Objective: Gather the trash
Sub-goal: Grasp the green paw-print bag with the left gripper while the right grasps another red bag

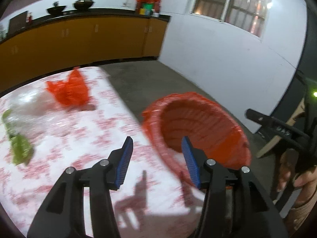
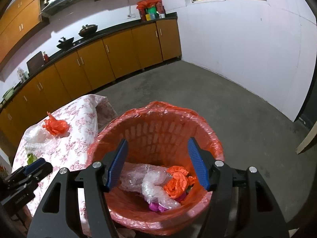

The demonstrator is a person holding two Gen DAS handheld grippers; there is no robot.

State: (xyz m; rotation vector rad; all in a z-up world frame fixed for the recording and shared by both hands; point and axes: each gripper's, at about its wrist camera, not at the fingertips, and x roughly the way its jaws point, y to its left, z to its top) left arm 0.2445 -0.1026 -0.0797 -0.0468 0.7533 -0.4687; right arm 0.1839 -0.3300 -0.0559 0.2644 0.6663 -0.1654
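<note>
The crumpled orange plastic bag (image 1: 68, 88) lies on the far part of the floral-clothed worktop (image 1: 79, 142), beside clear bubble wrap (image 1: 23, 103) and a green wrapper (image 1: 18, 138), all waiting for pickup. The perforated red basket lined with an orange bag (image 2: 158, 130) stands just off the worktop's right edge, handy for drops; wrap and bags already lie inside. The left hand-held gripper (image 1: 157, 158) hovers wide and empty, facing the worktop. The right hand-held gripper (image 2: 157, 162), also wide, hangs empty over the basket.

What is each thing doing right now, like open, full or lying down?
Left tool: open, empty, over the table.
Right tool: open, empty, above the bin.
Bin: lined, partly filled.
Orange bag: crumpled on table.
Green wrapper: lying flat.
Bubble wrap: on table.
</note>
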